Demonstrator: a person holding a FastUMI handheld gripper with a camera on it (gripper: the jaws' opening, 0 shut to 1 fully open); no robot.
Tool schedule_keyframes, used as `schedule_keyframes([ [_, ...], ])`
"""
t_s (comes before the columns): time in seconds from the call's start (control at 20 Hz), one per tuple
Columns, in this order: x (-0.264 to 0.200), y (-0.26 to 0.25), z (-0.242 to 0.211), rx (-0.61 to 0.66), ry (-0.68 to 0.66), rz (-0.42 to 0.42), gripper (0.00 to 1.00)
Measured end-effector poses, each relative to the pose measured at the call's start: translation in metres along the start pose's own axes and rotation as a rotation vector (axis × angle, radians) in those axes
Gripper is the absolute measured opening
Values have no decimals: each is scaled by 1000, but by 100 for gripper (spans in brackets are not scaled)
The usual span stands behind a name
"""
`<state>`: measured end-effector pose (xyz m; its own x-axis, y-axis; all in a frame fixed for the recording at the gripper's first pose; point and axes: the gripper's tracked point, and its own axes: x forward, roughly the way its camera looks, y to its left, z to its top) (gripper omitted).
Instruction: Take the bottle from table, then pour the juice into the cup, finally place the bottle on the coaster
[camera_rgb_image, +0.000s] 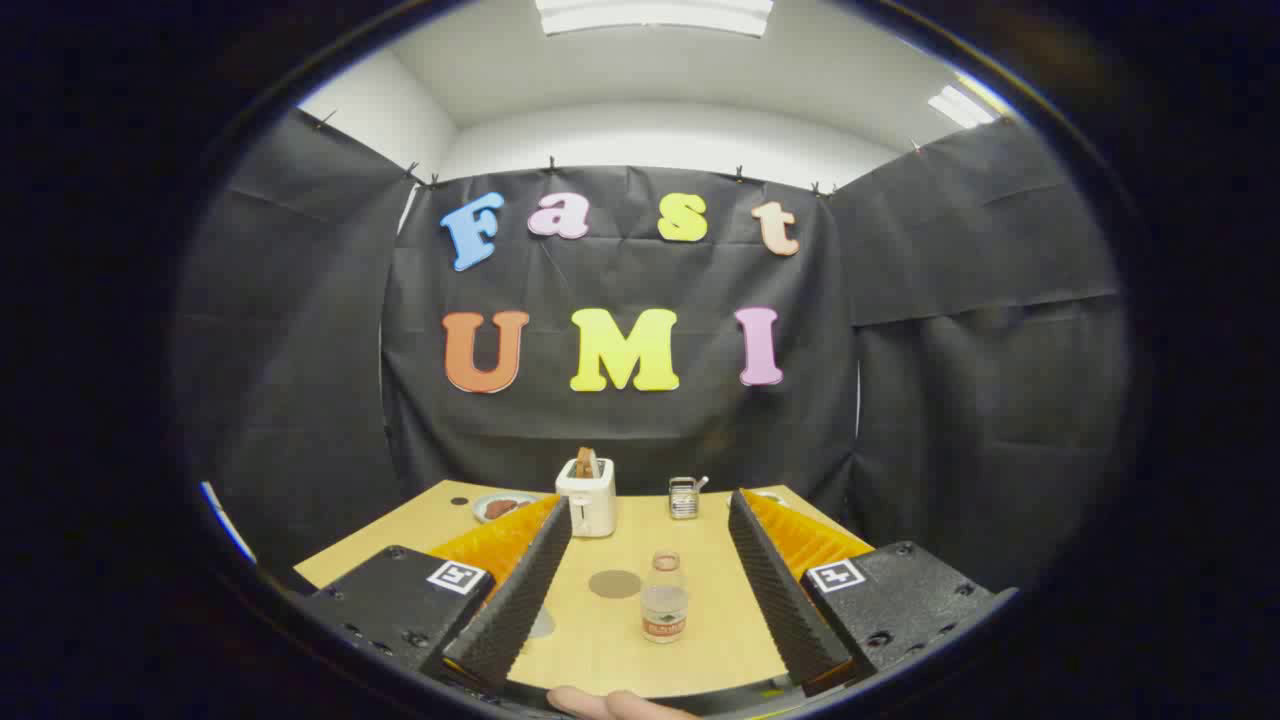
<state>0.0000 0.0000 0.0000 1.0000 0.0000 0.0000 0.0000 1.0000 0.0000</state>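
A small clear bottle (664, 600) with a reddish label stands upright on the wooden table (700, 640). It is in the gap between my two fingers, nearer the right one and touching neither. My gripper (649, 504) is open, with its ribbed black pads (520, 590) spread wide apart. A round grey-brown coaster (614, 583) lies flat just left of the bottle. Beyond the fingertips, near the table's far edge, stands a small shiny cup (684, 497) with something sticking out of its rim.
A white toaster (589, 500) with toast in its slot stands at the back, left of the cup. A plate (497, 507) with something brown lies behind the left finger. A grey round patch (541, 625) peeks out beside that finger. A person's fingertip (610, 704) shows at the near edge.
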Motion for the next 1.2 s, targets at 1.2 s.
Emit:
schedule_keyframes([
  [1.2, 29, -24, -48, 7, 28, 2, 100],
])
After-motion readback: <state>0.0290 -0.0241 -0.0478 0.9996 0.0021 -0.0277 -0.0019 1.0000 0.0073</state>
